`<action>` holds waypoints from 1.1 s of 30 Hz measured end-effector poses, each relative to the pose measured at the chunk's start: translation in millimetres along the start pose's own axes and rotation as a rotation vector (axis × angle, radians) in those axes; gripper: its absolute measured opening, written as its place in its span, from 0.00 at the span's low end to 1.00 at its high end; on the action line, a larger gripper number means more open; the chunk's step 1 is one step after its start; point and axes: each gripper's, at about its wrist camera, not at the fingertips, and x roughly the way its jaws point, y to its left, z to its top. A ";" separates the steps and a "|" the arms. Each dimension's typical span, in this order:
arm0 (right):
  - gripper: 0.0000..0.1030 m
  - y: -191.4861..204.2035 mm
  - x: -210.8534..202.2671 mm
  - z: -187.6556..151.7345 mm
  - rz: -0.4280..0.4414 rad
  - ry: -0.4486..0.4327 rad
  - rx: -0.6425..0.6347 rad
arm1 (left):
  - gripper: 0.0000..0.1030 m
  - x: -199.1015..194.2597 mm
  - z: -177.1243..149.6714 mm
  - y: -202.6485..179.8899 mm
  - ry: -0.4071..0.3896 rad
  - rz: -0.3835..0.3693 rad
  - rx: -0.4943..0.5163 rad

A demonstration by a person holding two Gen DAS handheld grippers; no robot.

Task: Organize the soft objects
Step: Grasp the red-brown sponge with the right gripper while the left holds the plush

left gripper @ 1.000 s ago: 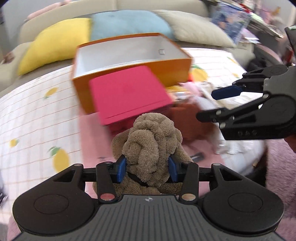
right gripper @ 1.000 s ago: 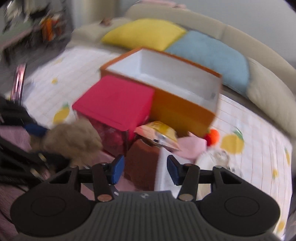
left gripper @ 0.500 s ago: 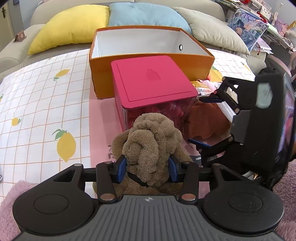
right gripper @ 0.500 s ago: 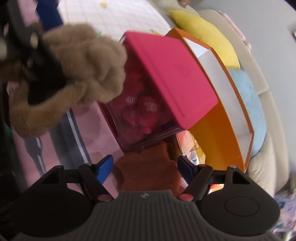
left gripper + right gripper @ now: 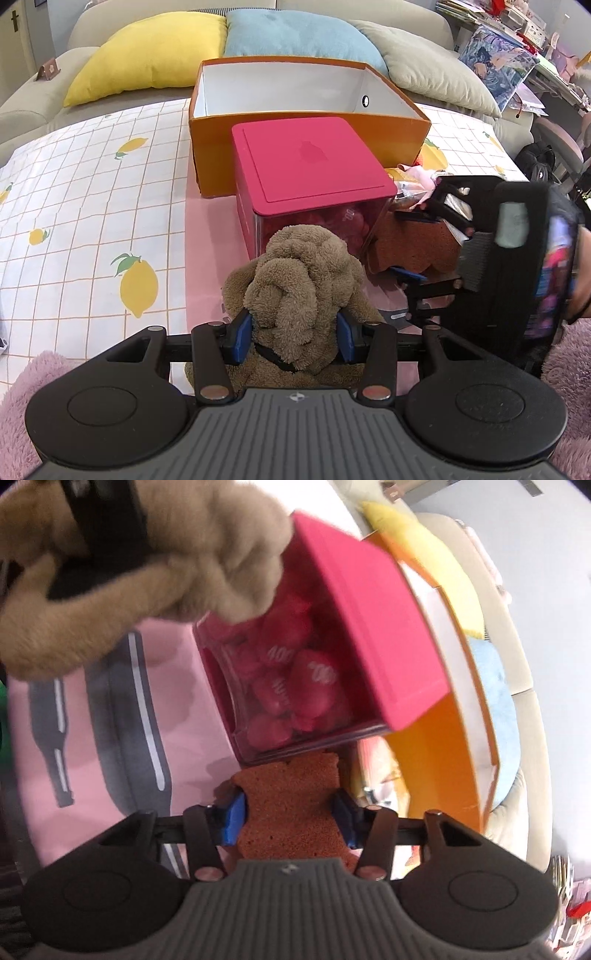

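The left gripper is clamped on one brown plush toy, and the right gripper is closing its jaws on one rust-brown sponge lying between its pads. This looks like the pick-up step. Next, both likely need lifting past the single pink-lidded box just ahead into the one empty orange box beyond, with three cushions farthest.
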 end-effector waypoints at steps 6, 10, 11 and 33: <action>0.17 -34.0 -50.3 -10.2 0.112 -0.052 0.246 | 0.51 -3.0 -0.9 -0.9 -0.003 -0.001 -0.010; 0.12 -50.1 -75.8 -21.8 0.253 -0.102 0.450 | 0.51 -6.1 -1.0 -3.2 -0.008 -0.005 -0.005; 0.12 -47.3 -83.2 -23.4 0.268 -0.120 0.452 | 0.51 -6.9 -1.4 -4.1 -0.009 -0.004 -0.001; 0.81 -4.2 -28.8 -55.1 0.335 0.003 0.394 | 0.51 12.2 -14.4 -2.4 0.106 0.005 -0.023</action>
